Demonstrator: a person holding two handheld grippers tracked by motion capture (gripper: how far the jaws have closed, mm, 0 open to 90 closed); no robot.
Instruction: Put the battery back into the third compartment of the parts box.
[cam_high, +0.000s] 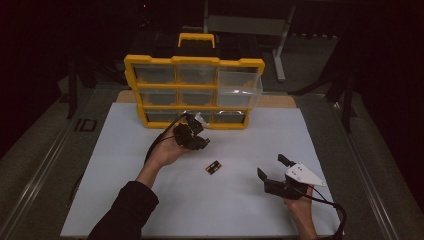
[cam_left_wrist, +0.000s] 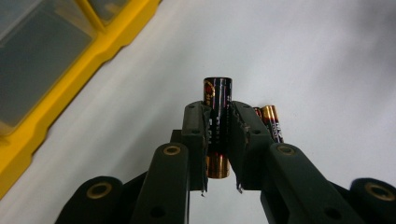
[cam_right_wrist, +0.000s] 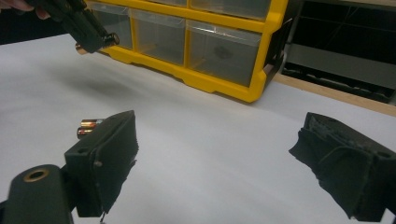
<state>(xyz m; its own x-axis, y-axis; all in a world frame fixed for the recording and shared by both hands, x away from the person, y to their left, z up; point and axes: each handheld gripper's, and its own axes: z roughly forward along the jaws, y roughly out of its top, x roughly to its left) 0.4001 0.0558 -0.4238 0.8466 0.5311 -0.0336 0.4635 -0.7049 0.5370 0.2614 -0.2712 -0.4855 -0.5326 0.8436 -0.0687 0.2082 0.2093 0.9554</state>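
Left gripper view: one battery (cam_left_wrist: 217, 128) is clamped between the left gripper (cam_left_wrist: 218, 140) fingers, lifted off the desk (cam_high: 250, 210). Two batteries (cam_high: 213, 167) remain to be collected; the drawer organizer (cam_high: 194, 92) is judged the destination. Right gripper (cam_high: 272, 167) fingers are spread wide, empty.

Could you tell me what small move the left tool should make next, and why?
Probably carry it toward the pulled-out top-right drawer of the yellow organizer. The left tool is shut on a battery and held above the white mat, while two batteries lie there, near the open right tool.
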